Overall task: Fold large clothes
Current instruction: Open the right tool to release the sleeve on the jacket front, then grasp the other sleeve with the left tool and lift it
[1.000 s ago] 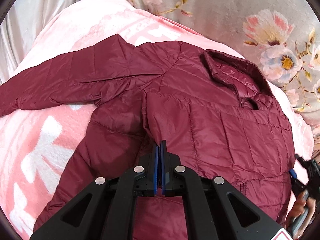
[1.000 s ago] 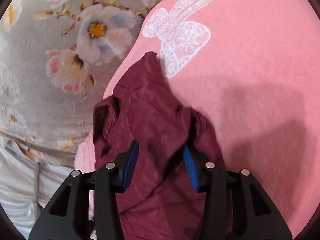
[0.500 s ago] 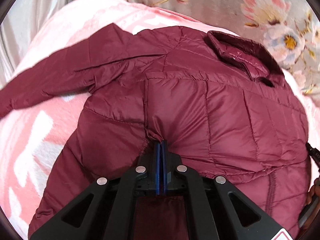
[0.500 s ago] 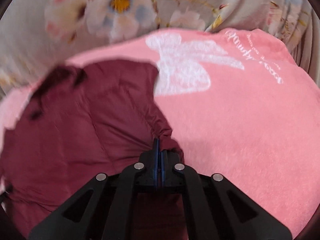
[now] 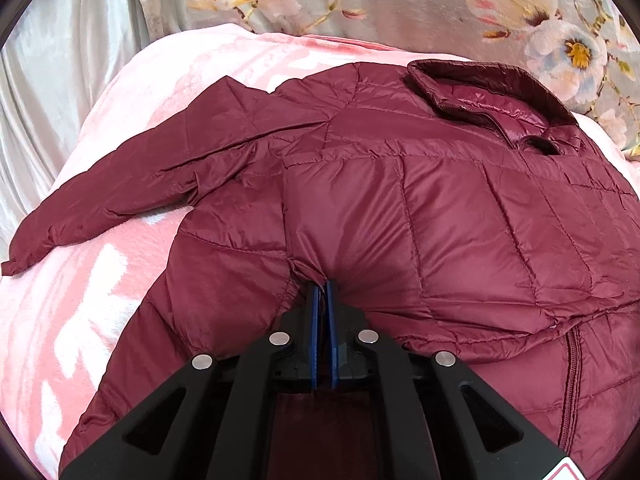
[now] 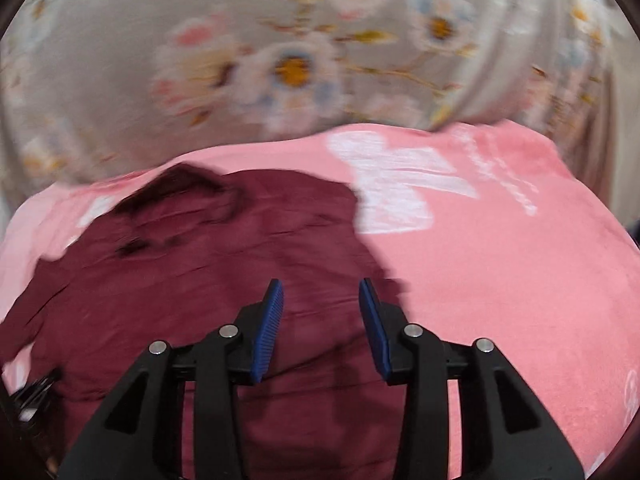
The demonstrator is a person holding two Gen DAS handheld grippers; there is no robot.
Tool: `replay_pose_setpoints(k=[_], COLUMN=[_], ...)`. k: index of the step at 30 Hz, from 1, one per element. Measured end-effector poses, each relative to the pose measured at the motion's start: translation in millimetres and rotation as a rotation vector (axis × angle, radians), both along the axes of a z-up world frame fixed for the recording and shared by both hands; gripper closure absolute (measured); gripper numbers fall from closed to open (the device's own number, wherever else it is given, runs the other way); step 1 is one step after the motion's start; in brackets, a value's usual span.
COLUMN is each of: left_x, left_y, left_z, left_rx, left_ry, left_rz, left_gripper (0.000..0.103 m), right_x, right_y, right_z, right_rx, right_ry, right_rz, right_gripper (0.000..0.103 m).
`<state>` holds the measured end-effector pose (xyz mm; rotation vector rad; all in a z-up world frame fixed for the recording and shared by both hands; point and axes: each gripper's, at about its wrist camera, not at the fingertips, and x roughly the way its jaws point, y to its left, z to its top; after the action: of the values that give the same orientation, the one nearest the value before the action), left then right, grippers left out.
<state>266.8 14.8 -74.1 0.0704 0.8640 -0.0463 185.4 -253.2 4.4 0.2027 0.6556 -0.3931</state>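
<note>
A maroon quilted jacket (image 5: 420, 216) lies spread on a pink blanket (image 5: 92, 288) with white patterning, its collar (image 5: 484, 92) toward the blanket's far edge, where a floral cloth (image 5: 420, 4) hangs behind. One sleeve (image 5: 132, 188) stretches out toward the blanket's left side, its cuff near the left edge. A folded-over panel of the jacket covers the body — its lower hem runs across near the zipper (image 5: 572, 364) at the right.

The left gripper (image 5: 323, 292) has its blue pads nearly together, pinching a puckered bit of jacket fabric at the fold's near corner; the jaws are just beginning to part (the cloth is still caught between them).

The right gripper (image 6: 321, 304) hovers over the jacket's right edge, beside bare blanket — its jaws are opening, the pads (image 6: 270, 328) well apart and pressing on nothing. That view is blurred.
</note>
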Motion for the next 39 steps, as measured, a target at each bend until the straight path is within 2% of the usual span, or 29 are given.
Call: replay_pose_setpoints(k=[4,7,10,14,20,23,25,27,28,29,31,34,36,39], left_x=[-1,-2,-2,-2,-2,-2,-2,-2,-2,-2,-6,-7,-3,1], left_y=[-1,-1,-2,-2,-1,3,15,36,54,68,116,189,253,330], left_z=[0,-1,-1,-1,-1,1,4,11,16,21,32,36,33,28], left_rx=[0.004,0.006,0.009,0.004,0.002,-0.043,-0.127,-0.247,-0.303,-0.331,-0.397,-0.454,-0.496,-0.513], left_ry=[-0.006,-0.008,-0.011,-0.012,-0.012,-0.012,-0.009,0.010,0.024,0.025,0.006,0.000,0.020,0.018], left_rz=[0.004,0.004,0.001,-0.001,0.001,-0.002,-0.005,0.001,0.026,0.054,0.154,0.309,0.439,0.611], left_gripper=[0.096,0.095,0.095,0.093,0.086,0.080,0.073,0.066,0.059,0.056,0.042,0.039,0.039,0.039], right_x=[25,37,46,47,47,49,49,50,50,50,49,49,49,50], right_y=[64,84,88,81,89,93,92,91,92,92,91,92,92,93], right_z=[-11,-26,-45,-64,-69,-70,-70,-69,-69,-69,-69,-69,-69,-68], right_rx=[-0.033,-0.038,-0.011,0.041,-0.014,-0.040,-0.037,-0.033,-0.035,-0.036,-0.034,-0.029,-0.035,-0.044], right_ry=[0.058,0.101,0.162,0.195,0.203,0.211,0.211,0.211,0.212,0.212,0.211,0.210,0.212,0.215], right_rz=[0.176,0.214,0.220,0.216,0.204,0.200,0.201,0.200,0.200,0.200,0.200,0.199,0.198,0.194], right_gripper=[0.069,0.072,0.072,0.072,0.072,0.072,0.072,0.072,0.072,0.072,0.072,0.072,0.072,0.071])
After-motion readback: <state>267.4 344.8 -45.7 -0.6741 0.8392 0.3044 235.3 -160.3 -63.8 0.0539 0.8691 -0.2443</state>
